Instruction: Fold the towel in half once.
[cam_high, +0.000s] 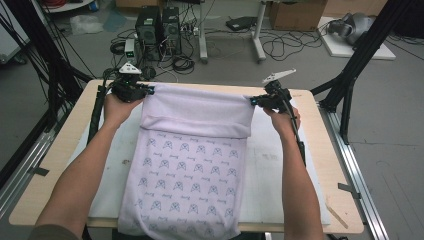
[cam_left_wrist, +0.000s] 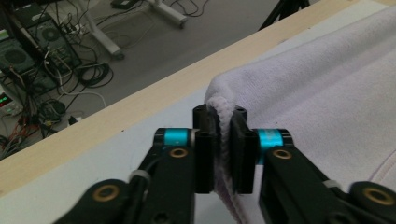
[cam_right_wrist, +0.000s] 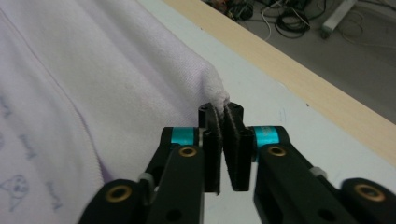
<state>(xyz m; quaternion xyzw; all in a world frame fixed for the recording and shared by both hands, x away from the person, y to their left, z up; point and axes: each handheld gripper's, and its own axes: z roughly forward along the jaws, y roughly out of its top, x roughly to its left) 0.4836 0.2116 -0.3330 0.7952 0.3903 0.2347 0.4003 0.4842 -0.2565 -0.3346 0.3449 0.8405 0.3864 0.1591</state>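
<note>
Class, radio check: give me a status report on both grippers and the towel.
Left gripper shut on towel corner. Right gripper shut on opposite corner. Far end folded over, lying flat on the table. Nothing in the way.

Soft terry cloth towel, matt wooden table

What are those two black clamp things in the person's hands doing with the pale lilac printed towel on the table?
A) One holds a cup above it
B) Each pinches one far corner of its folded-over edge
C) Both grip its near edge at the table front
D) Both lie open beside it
B: the left gripper and the right gripper are each shut on a far corner of the pale lilac printed towel, where it is folded over.
</note>
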